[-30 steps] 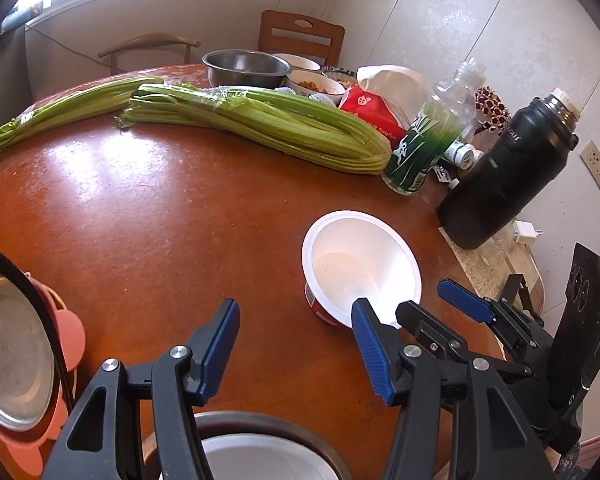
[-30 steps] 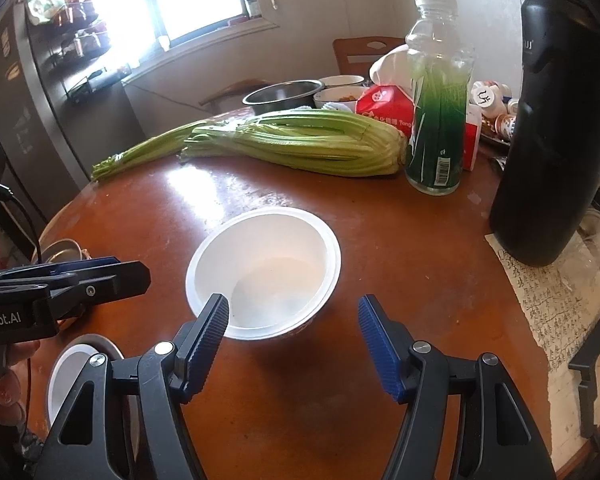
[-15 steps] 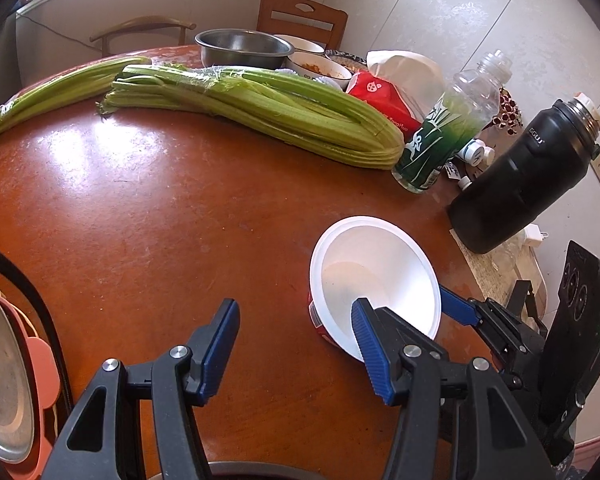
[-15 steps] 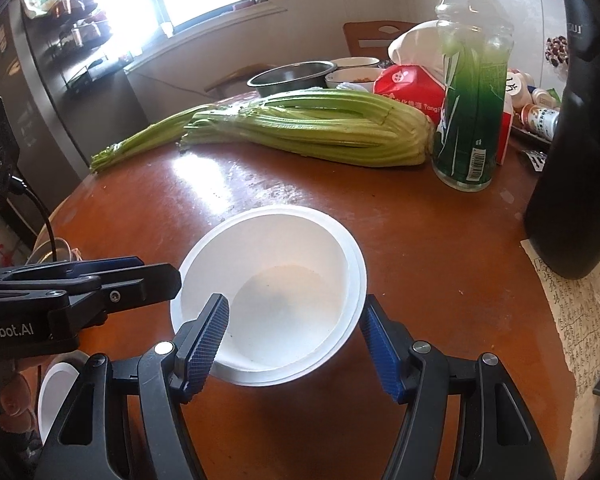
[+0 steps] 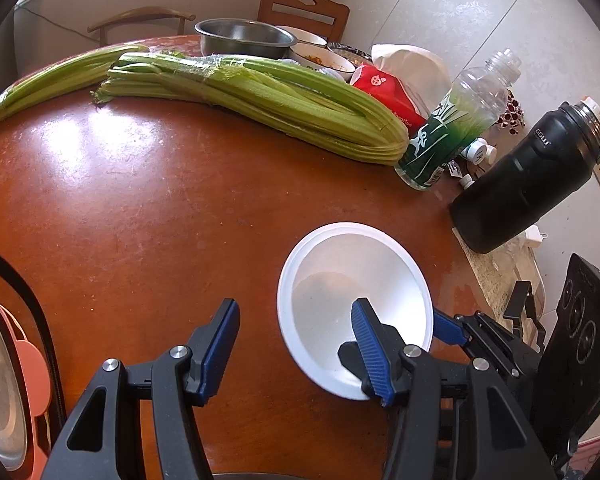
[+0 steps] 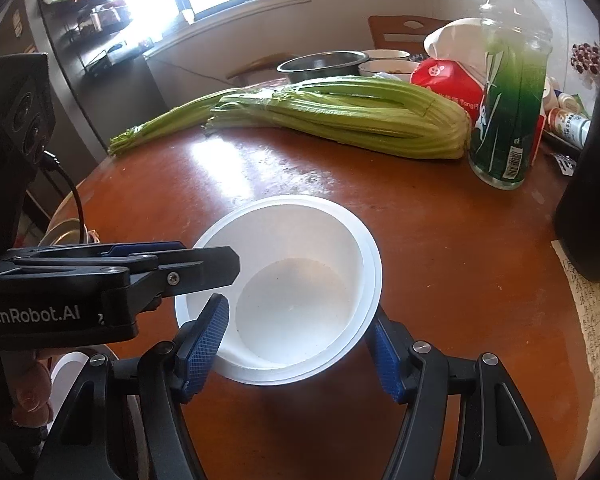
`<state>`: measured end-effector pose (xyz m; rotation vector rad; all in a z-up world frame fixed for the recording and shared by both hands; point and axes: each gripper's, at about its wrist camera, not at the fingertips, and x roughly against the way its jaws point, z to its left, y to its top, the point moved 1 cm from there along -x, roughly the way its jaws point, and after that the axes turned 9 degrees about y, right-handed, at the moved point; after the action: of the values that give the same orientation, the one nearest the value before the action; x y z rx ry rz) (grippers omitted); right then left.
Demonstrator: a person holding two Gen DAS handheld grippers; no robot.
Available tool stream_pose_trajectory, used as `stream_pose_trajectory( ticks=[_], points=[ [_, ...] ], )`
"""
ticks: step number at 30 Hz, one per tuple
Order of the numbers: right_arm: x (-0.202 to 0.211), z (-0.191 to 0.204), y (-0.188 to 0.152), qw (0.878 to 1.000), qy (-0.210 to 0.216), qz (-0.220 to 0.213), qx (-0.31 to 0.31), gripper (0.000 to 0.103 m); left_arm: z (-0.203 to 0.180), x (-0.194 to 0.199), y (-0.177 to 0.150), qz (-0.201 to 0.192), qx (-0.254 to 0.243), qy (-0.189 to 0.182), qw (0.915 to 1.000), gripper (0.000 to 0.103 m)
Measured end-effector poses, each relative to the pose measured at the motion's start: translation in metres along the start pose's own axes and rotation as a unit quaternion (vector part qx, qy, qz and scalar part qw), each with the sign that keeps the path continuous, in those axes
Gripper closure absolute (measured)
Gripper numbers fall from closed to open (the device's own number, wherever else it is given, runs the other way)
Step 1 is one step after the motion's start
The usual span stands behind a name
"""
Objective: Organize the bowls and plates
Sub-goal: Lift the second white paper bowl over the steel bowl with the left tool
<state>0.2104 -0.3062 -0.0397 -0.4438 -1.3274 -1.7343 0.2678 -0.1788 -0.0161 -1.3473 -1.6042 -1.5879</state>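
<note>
A white foam bowl (image 5: 352,284) stands on the round brown table (image 5: 140,200); it also shows in the right wrist view (image 6: 296,296). My right gripper (image 6: 300,352) is open, with its two blue pads on either side of the bowl's near rim. My left gripper (image 5: 296,340) is open and empty; its right finger (image 5: 370,344) reaches over the bowl's near edge. A metal plate on a pink holder (image 5: 4,380) sits at the far left edge.
Celery bunches (image 5: 252,96) lie across the back of the table. A green drink bottle (image 5: 452,124), a black flask (image 5: 528,180), a red packet (image 5: 388,92) and a steel bowl (image 5: 244,38) stand behind. Chairs stand beyond the table.
Both grippers have moved forward to the white bowl. The right gripper's pads now flank the bowl, and the left gripper's right finger now overlaps its rim.
</note>
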Motion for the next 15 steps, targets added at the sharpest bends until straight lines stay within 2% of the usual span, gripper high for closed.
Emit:
stream_pose_trajectory(
  ticks=[6,15],
  points=[
    [-0.004,0.015,-0.003,1.000,0.013,0.007,0.010,0.034,0.001,-0.002,-0.002,0.010,0.004,-0.025,0.9996,0.045],
    [0.002,0.025,-0.003,1.000,0.007,0.001,0.019,0.034,0.003,0.007,-0.004,-0.005,0.005,-0.026,0.9996,0.045]
  ],
)
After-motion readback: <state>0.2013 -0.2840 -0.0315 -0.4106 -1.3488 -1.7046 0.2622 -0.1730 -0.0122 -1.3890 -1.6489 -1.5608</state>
